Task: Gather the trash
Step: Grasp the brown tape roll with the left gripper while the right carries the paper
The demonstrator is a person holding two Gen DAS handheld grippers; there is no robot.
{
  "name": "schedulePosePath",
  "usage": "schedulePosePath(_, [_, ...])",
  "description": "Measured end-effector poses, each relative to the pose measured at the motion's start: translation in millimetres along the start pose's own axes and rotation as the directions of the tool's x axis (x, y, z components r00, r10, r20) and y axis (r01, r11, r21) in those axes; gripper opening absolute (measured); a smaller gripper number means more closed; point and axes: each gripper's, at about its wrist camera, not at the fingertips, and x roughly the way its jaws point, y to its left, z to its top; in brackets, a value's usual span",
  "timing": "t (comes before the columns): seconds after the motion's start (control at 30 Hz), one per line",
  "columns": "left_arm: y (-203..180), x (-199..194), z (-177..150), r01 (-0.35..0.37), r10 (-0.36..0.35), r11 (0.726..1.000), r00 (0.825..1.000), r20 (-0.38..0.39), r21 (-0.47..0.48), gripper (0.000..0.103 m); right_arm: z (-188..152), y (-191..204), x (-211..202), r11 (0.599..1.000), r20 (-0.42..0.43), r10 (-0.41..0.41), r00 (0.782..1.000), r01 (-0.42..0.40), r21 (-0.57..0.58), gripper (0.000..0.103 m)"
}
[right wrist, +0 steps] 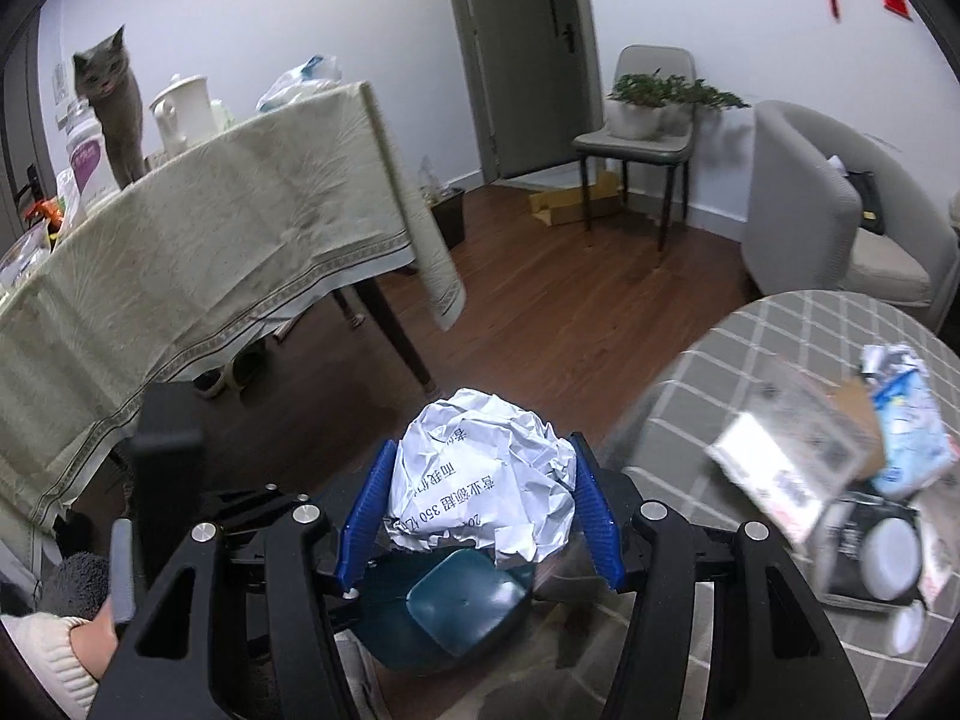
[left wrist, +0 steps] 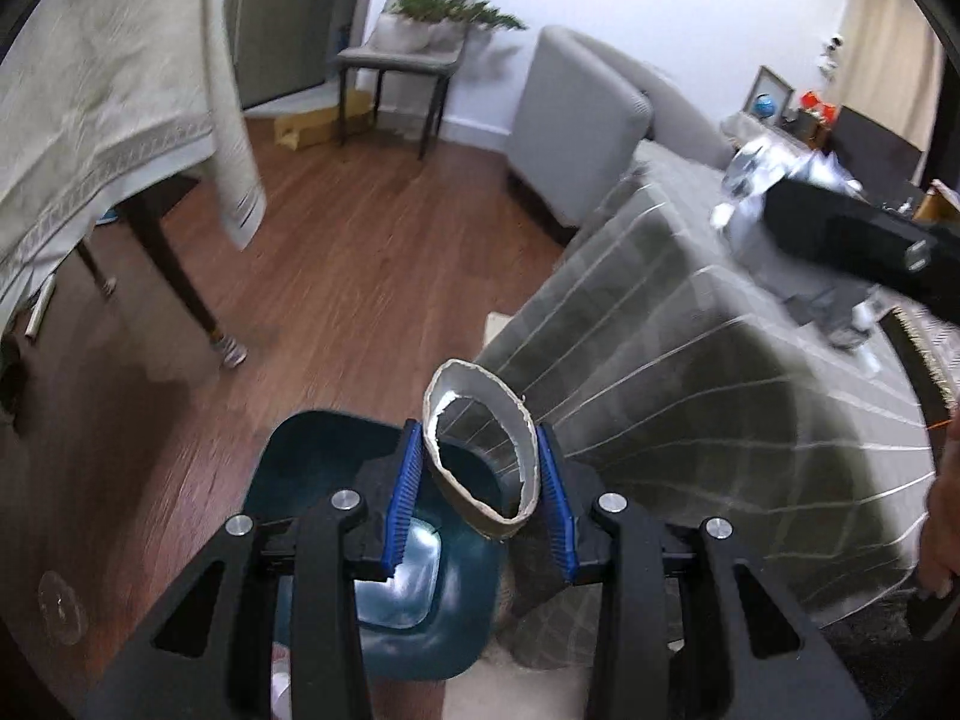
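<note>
Left gripper [left wrist: 483,477] clamps one cardboard ring [left wrist: 480,456]; right gripper [right wrist: 474,501] clamps one crumpled paper ball [right wrist: 480,480] (both above one teal bin [right wrist: 462,606]).

Both wrist views look down, sharing the teal bin [left wrist: 384,540].

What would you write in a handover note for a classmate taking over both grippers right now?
Left gripper: shut on the cardboard ring, above the teal bin.
Right gripper: shut on the crumpled paper ball, also over the bin.
Done: both pieces picked up.
Left: release both into the bin, then fetch the wrappers and packets on the checked round table.
</note>
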Motion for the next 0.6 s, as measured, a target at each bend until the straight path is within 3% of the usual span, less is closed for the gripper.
schedulePosePath(0.27, [41.1, 25.6, -25.8, -0.038, 0.029, 0.997, 0.992, -0.124, -0.069, 0.040, -3.1, 23.9, 42.4, 1.000, -0.103, 0.013, 0.995, -0.014, -0.009, 0.059])
schedulePosePath(0.37, [60.3, 35.3, -37.3, -0.002, -0.025, 0.989, 0.983, -0.182, -0.146, 0.041, -6.3, 29.4, 58.6, 1.000, -0.142, 0.016, 0.990, -0.017, -0.004, 0.059])
schedulePosePath(0.6, [81.0, 50.9, -60.5, -0.035, -0.014, 0.985, 0.961, -0.276, -0.170, 0.041, -17.7, 40.4, 92.4, 1.000, -0.219, 0.016, 0.976, -0.017, -0.006, 0.059])
